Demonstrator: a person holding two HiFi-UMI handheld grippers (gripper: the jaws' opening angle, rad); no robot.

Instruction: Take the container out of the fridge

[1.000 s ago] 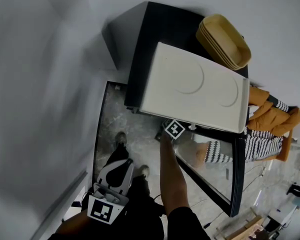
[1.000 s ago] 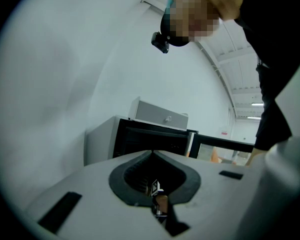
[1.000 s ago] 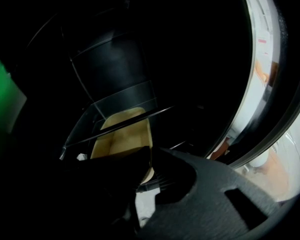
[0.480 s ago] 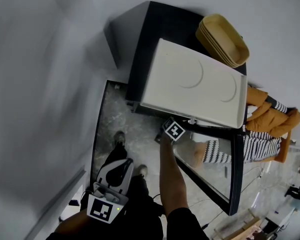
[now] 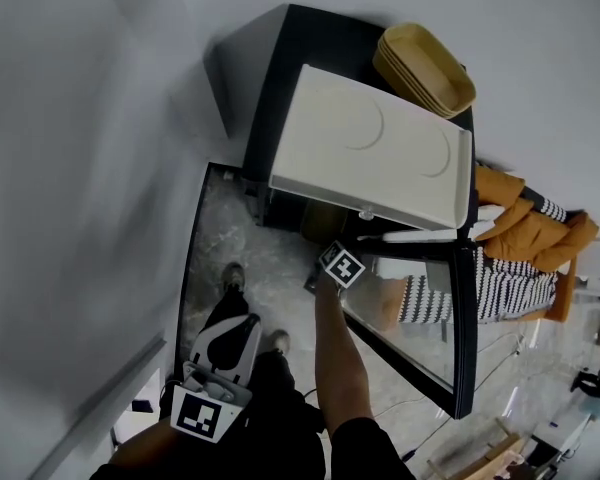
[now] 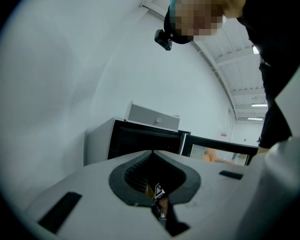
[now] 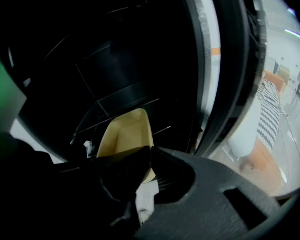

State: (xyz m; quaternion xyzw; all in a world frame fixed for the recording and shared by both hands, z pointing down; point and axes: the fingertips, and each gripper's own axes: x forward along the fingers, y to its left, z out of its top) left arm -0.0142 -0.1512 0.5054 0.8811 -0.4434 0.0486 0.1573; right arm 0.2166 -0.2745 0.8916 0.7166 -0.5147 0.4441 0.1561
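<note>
The tan, oblong container [image 7: 126, 134] lies on a wire shelf [image 7: 115, 115] inside the dark fridge [image 5: 300, 43], whose glass door [image 5: 458, 348] stands open.

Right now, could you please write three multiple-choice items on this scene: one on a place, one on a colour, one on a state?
1. Where is the tan container? A on the floor; B on a wire shelf inside the fridge; C on the fridge top.
2. What colour are the stacked trays on the fridge? A blue; B red; C tan.
3. How is the fridge door? A open; B shut; C removed.
B: the right gripper view shows it on the shelf. C: the head view shows them tan. A: the glass door stands swung out.
</note>
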